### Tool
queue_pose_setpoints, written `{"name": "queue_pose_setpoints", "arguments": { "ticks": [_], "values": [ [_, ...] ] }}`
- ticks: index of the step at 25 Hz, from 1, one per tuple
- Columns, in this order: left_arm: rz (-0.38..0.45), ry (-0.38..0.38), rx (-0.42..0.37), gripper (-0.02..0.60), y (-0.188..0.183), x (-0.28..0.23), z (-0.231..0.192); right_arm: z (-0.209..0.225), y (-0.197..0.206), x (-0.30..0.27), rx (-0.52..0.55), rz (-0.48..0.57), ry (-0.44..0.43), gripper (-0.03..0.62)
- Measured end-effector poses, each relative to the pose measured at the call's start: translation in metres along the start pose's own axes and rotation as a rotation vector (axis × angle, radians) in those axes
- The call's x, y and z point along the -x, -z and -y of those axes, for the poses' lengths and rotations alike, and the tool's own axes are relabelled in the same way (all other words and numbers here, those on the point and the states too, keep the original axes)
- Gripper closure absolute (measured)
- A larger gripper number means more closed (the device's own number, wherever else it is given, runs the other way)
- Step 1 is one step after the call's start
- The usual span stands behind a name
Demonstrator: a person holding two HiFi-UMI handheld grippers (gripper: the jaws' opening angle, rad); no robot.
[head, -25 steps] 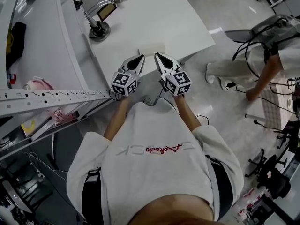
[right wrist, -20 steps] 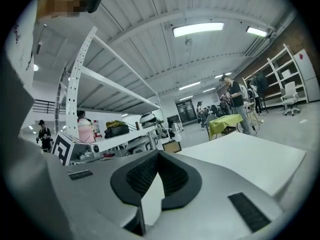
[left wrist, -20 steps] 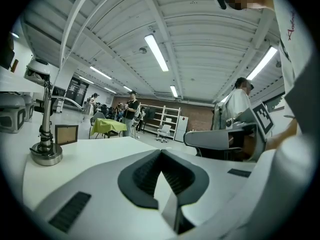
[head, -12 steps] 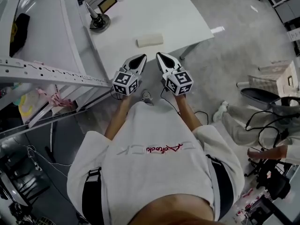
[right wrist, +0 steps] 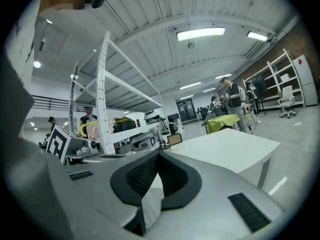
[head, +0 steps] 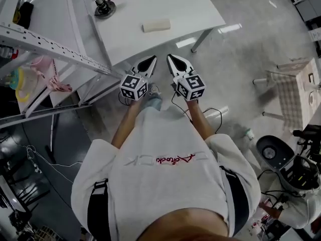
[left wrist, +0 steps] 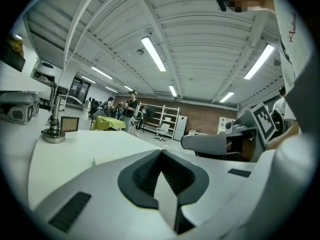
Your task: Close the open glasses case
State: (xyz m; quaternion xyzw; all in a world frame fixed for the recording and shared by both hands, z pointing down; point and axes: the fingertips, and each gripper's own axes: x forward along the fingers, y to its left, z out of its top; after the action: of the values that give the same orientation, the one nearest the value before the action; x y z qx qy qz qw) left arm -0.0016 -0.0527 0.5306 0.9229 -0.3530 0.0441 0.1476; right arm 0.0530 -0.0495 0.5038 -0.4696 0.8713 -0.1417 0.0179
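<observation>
From the head view, the person stands short of the white table (head: 200, 9) with both forearms stretched forward side by side. The left hand-held gripper (head: 149, 62) and the right hand-held gripper (head: 173, 62) point toward the table, their tips angled slightly toward each other over the grey floor (head: 241, 74). The glasses case (head: 156, 25) lies alone mid-table, well beyond both tips. It reads as one flat cream block, and I cannot tell whether its lid is up or what it holds. A round-based stand (head: 105, 7) sits at the table's far left corner. On the left a metal shelf rack (head: 45, 46) carries pink and yellow items, too small to name.

In the left gripper view, the left hand-held gripper (left wrist: 161, 154) has its jaws pressed together along one seam with nothing between them. It points nearly level across the table (left wrist: 75, 154). The stand (left wrist: 52, 134) rises at left and the right hand-held gripper (left wrist: 220, 143) shows at right. The gripper's body blocks the tabletop ahead, so I cannot pick out the case.

In the right gripper view, the right hand-held gripper (right wrist: 159, 154) is likewise closed tight and empty. The table (right wrist: 225, 151) stretches ahead to the right and the shelf rack (right wrist: 103, 99) stands to the left. The case is not discernible here either.
</observation>
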Motion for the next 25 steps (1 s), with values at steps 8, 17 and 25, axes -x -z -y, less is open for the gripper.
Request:
{"name": "queue_pose_setpoints", "arguments": {
  "ticks": [8, 17, 25],
  "values": [
    [-0.004, 0.0, -0.003, 0.555, 0.022, 0.031, 0.043, -0.021, 0.029, 0.055, -0.013, -0.025, 0.021, 0.595],
    [0.031, -0.008, -0.029, 0.555, 0.017, 0.052, 0.068, -0.033, 0.029, 0.082, 0.007, -0.012, 0.026, 0.595],
    [0.038, -0.001, -0.04, 0.555, 0.017, 0.063, 0.084, -0.045, 0.027, 0.095, 0.019, -0.002, 0.023, 0.595]
  ]
}}
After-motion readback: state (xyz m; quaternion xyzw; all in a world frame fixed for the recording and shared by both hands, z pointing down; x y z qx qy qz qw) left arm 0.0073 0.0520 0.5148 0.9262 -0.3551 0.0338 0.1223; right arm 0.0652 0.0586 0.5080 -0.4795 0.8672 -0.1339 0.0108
